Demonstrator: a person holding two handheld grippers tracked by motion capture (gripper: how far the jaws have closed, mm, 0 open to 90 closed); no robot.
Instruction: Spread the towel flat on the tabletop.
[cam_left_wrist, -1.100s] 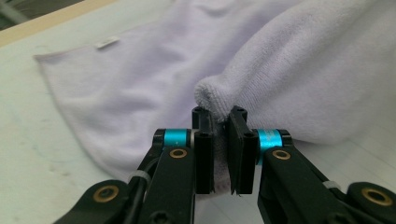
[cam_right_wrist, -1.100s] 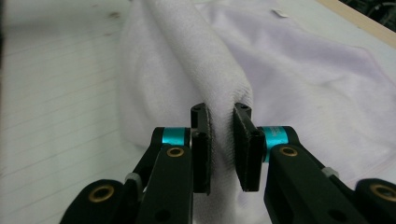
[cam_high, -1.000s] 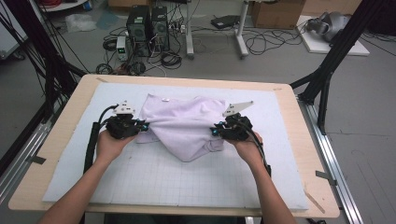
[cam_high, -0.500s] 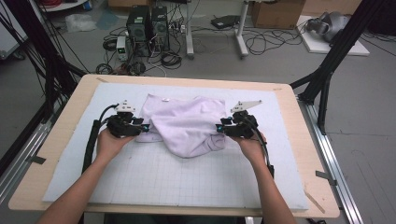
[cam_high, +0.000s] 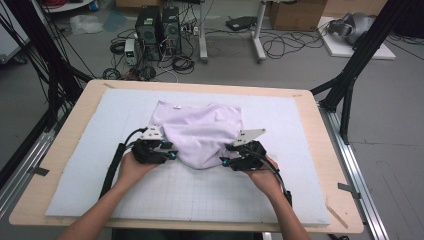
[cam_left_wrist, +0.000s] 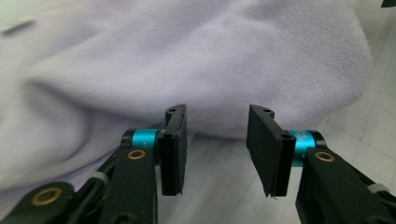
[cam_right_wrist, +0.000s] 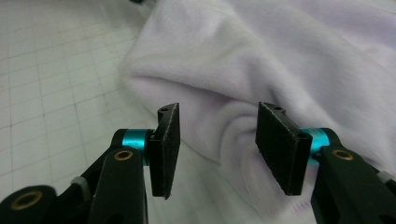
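While both grippers wait at the sides of the soft purple cloth (cam_high: 200, 135), nothing is being held. The cloth lies bunched up in the middle of the white grid mat (cam_high: 90, 190), on the wooden table (cam_high: 332, 165). Its far part is spread flat, and its near part is rolled into a puffy lump.

The left gripper (cam_high: 170, 154) sits at the near left side of the cloth. In the left gripper view its two black jaws stand wide apart, with the cloth's edge just past their tips (cam_left_wrist: 215, 140). There is only mat between them.

The right gripper (cam_high: 226, 161) sits at the near right side. In the right gripper view its jaws are wide too (cam_right_wrist: 215, 140), and a fold of cloth lies between and just beyond them.

It looks like the step right now is getting ready to grab, one gripper on each side. Next, each gripper should slide a little forward so the cloth edge goes in between the jaws. Then both should squeeze shut. The left one has to go low, close to the mat, to get under the edge. Grabbing just one layer would help the cloth open up flat.
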